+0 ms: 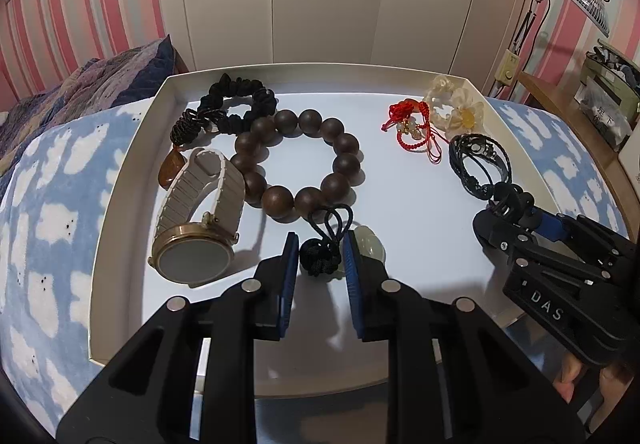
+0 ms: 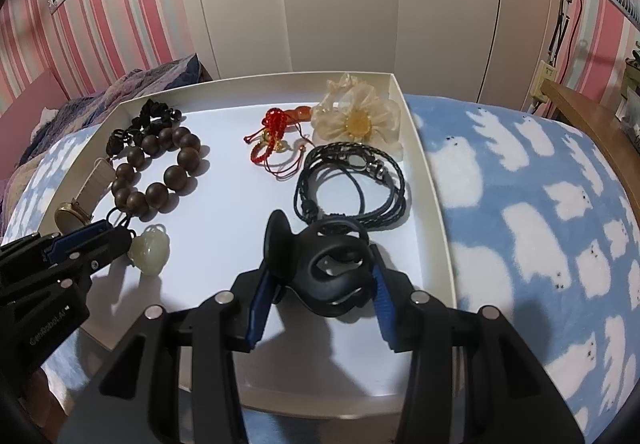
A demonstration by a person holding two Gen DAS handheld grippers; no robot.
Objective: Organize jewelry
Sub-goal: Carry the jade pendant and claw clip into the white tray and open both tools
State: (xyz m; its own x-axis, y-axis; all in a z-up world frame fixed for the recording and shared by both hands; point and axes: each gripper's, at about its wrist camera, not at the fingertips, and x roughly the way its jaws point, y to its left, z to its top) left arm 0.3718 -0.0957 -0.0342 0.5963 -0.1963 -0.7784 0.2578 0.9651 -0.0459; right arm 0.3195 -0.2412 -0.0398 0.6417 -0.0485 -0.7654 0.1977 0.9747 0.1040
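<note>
The left tongs (image 1: 320, 256) have their two blue pads on either side of a black knot (image 1: 319, 258) and look closed on it, down on the white tray (image 1: 132, 147). The knot's cord loops (image 1: 336, 222) point away from the tongs, toward the ring of big brown beads (image 1: 298, 159) just ahead. A pale green stone (image 1: 370, 246) peeks out beside the right pad, half hidden. Left of these tongs lies a watch (image 1: 196, 215) with a beige band, its round face tipped toward the camera.

The right tongs (image 2: 320, 276) are squeezing a black rubbery band (image 2: 320, 268), bunched up, one end sticking up on the left. Just past it sit black cords (image 2: 352, 183), then red string (image 2: 276, 143) and a cream flower (image 2: 360, 119). The tray rests on a blue bed blanket (image 2: 540, 203).
</note>
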